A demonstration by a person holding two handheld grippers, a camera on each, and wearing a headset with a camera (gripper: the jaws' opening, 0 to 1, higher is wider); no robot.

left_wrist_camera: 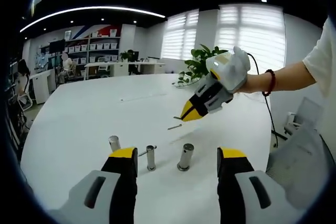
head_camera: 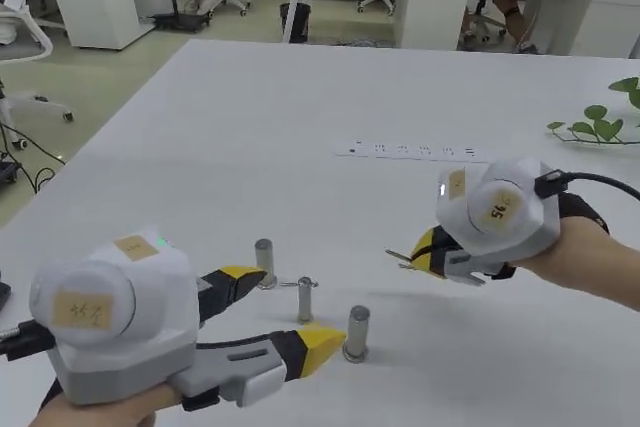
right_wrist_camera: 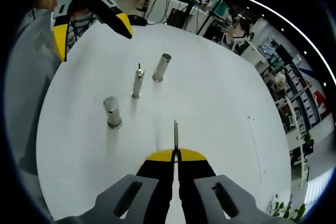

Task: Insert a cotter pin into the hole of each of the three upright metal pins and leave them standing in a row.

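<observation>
While I watch through the head view, the left gripper [head_camera: 296, 305] sits low at the near side of the table [head_camera: 300, 127]. Its jaws are spread wide, one tip just beside the left pin [head_camera: 264, 259] and the other just beside the right pin [head_camera: 356, 332]. Between them stands the middle pin [head_camera: 305, 305], with a seated cotter [head_camera: 298, 284] crossing it near the top. All three pins are upright in a slanted row. The right gripper [head_camera: 414, 250], held above the table off to the right, is pinched closed on a cotter pin [head_camera: 400, 256] that pokes out toward the row.

From the left gripper view, my own jaws stand far apart and grip nothing. The pins stand just beyond the tips, and the right gripper hangs above and behind the row, tips together.

From the right gripper view, the jaws meet on the cotter pin, which sticks straight forward. The row stands on the table ahead, and the left gripper, agape, is beyond it.
</observation>
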